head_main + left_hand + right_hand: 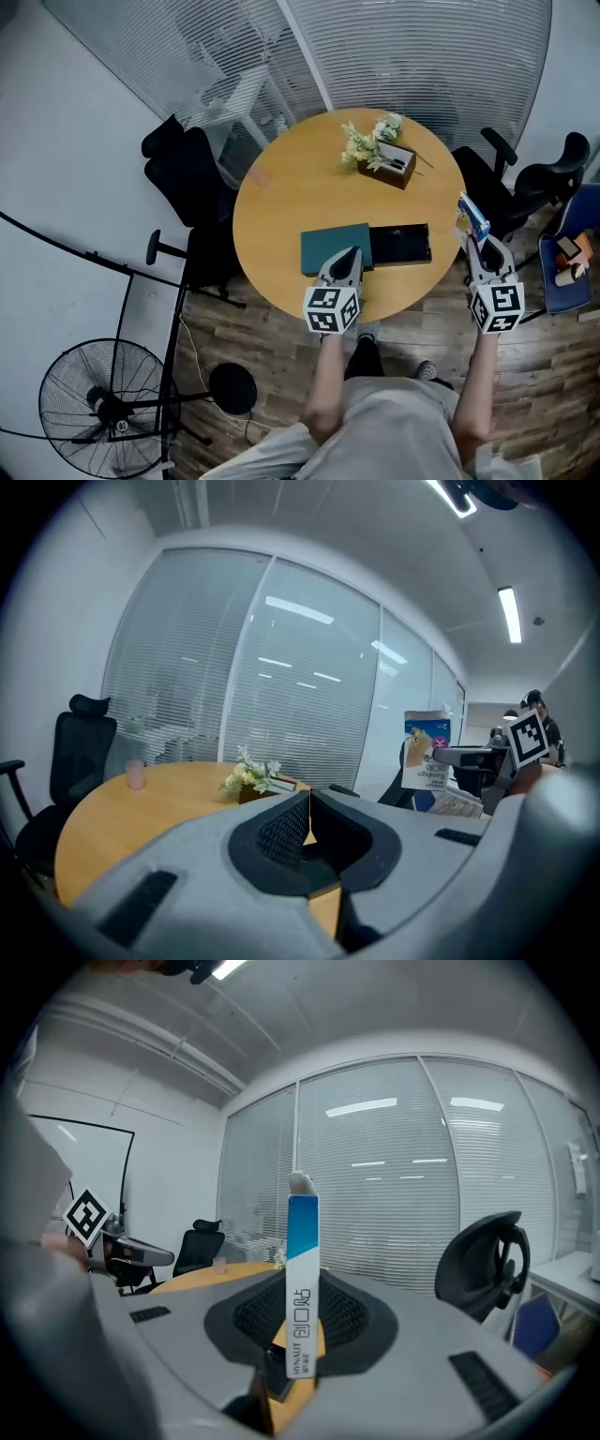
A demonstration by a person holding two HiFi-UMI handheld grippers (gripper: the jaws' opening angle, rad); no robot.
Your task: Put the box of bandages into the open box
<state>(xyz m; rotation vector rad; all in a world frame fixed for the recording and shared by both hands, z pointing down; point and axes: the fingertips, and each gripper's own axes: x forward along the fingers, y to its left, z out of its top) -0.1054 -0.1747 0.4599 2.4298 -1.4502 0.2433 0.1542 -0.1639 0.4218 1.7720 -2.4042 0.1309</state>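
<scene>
The blue-and-white box of bandages [473, 217] stands upright past the table's right edge, with my right gripper [485, 246] shut on its lower part. In the right gripper view its narrow side [302, 1279] rises between the pads. The open black box [401, 242] lies on the round wooden table [281, 202], its teal lid [323, 246] beside it on the left. My left gripper [349, 258] hovers over the lid's near edge, its jaws together and holding nothing. The left gripper view shows the bandage box [427, 752] off to the right.
A small brown box with flowers [384, 155] sits at the table's far side, and a pink cup [136, 774] at its far left. Black office chairs [187, 173] stand left and right [534, 183] of the table. A floor fan [103, 408] is at lower left.
</scene>
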